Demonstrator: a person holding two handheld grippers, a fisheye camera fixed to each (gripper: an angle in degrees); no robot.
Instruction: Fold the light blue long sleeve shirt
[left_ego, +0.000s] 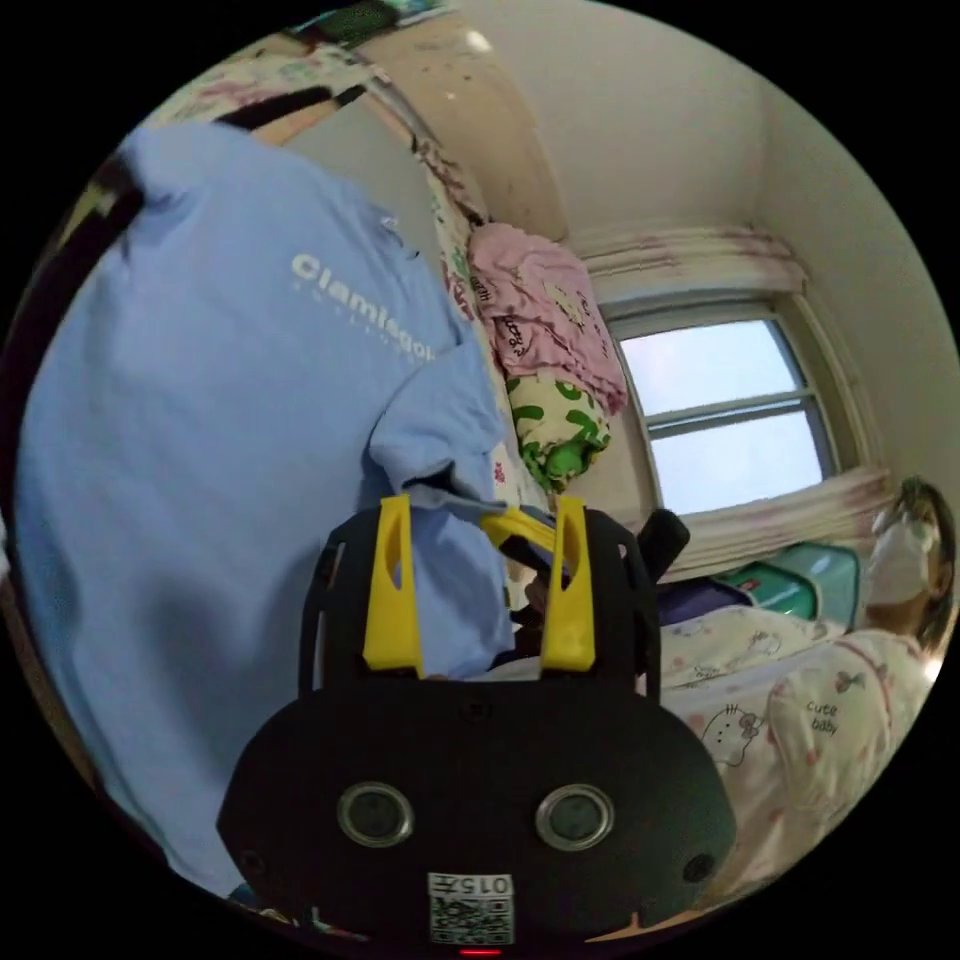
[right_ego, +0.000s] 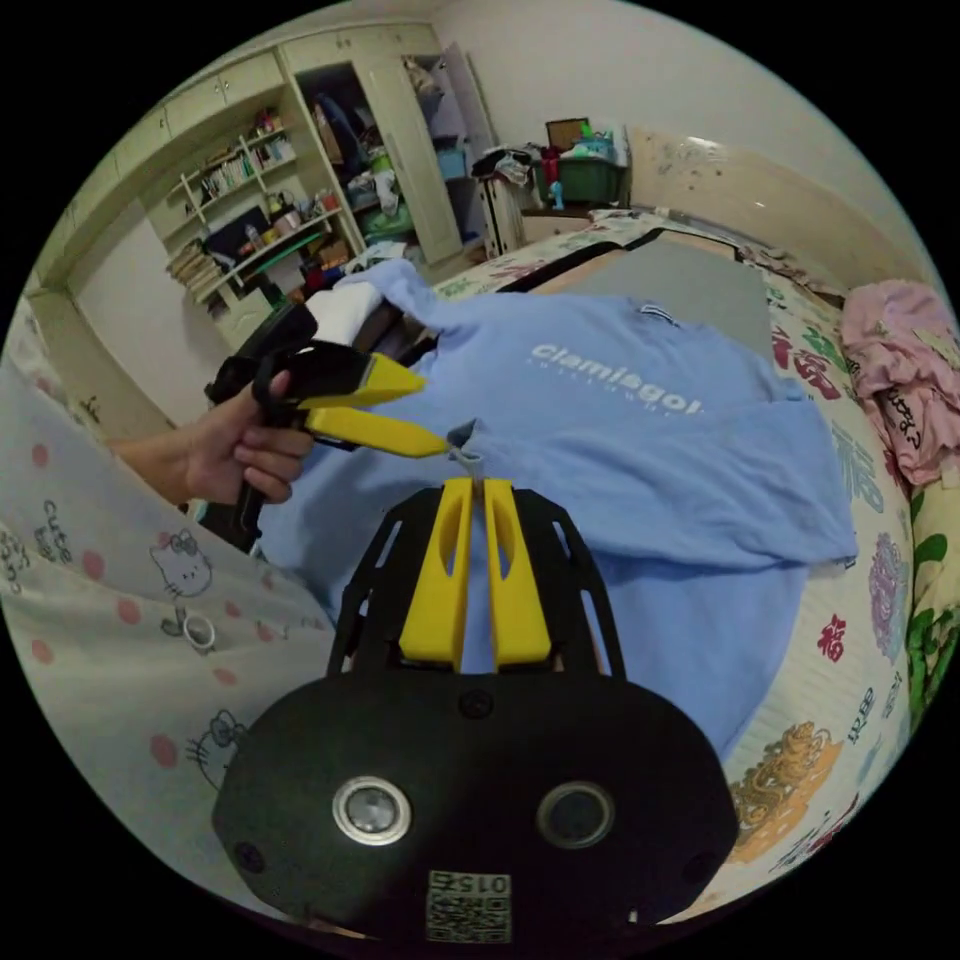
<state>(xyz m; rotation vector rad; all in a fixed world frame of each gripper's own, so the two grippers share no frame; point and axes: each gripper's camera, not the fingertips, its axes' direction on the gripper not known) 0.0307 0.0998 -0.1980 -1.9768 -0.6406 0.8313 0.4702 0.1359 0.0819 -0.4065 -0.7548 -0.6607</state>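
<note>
Right gripper (right_ego: 477, 487) pinched shut on light blue shirt (right_ego: 640, 450) edge, left gripper (right_ego: 425, 412) parted beside it, likely readying a fold across bed (right_ego: 850, 640).

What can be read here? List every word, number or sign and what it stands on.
"Clamisgol": white print on the light blue shirt; the word seems to run under a fold, and the smaller line beneath it is too small to read.
"cute baby": on the person's patterned sleeve.
Bedsheet characters, pink cloth lettering, code sticker digits: too blurred to read.
</note>
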